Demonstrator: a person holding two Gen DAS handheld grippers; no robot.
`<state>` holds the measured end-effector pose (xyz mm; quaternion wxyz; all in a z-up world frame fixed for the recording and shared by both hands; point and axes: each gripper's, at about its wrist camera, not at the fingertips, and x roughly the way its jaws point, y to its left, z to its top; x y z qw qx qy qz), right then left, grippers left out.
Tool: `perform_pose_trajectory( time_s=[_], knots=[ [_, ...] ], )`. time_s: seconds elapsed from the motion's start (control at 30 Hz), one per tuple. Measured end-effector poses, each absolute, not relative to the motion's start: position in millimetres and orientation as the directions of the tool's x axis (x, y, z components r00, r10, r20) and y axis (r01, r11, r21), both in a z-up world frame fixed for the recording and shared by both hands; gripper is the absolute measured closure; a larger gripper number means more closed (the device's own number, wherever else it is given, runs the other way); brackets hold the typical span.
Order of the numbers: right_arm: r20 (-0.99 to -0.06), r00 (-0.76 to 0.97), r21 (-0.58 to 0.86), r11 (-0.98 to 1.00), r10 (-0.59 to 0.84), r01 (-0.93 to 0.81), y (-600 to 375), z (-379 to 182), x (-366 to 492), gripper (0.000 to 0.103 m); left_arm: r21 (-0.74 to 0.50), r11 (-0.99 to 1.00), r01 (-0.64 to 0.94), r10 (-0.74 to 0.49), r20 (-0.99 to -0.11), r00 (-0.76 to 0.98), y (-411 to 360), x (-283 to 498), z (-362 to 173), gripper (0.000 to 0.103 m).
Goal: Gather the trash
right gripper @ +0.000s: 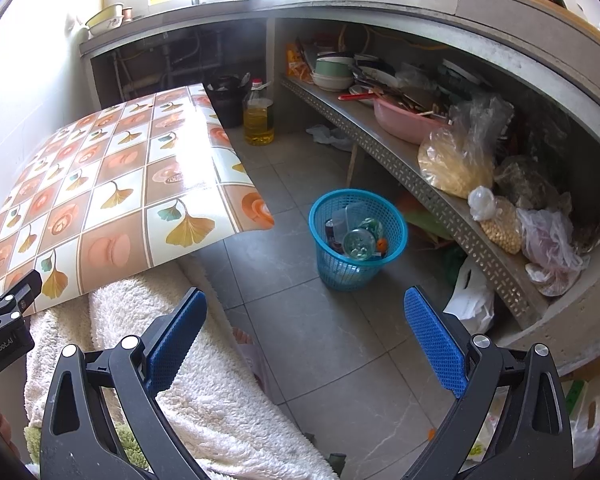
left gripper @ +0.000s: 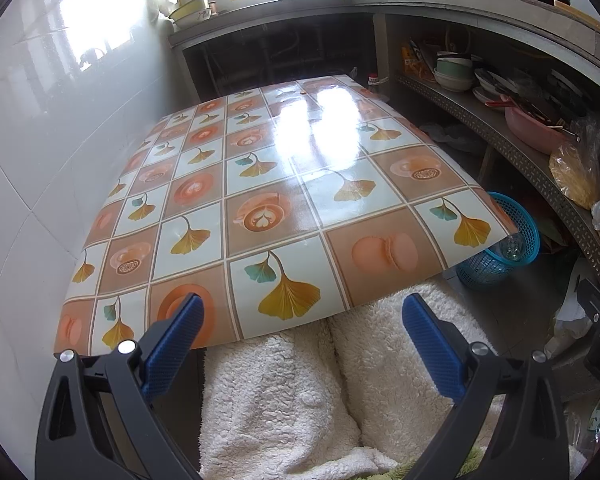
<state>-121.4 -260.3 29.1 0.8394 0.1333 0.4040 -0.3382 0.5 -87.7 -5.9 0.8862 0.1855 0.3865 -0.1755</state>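
My right hand-held gripper (right gripper: 305, 334) hangs over the grey tiled floor (right gripper: 340, 344), jaws spread wide with nothing between them. Ahead stands a blue basket (right gripper: 340, 268) holding bottles and scraps, just beside the patterned tabletop (right gripper: 112, 184).

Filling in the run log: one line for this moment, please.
left gripper: open, empty | right gripper: open, empty | blue basket: on floor, holds trash | table
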Motion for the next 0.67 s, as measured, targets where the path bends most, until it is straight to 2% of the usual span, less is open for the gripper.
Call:
perform_pose_trajectory(
  time_s=[0.67],
  knots=[
    [-0.769, 0.445, -0.048, 0.735, -0.459, 0.676, -260.8, 29.3, -121.1, 0.008, 0.191, 0.869, 0.456, -0.169, -0.752, 0.637, -88.4, 0.3, -6.5, 0.006]
  ],
)
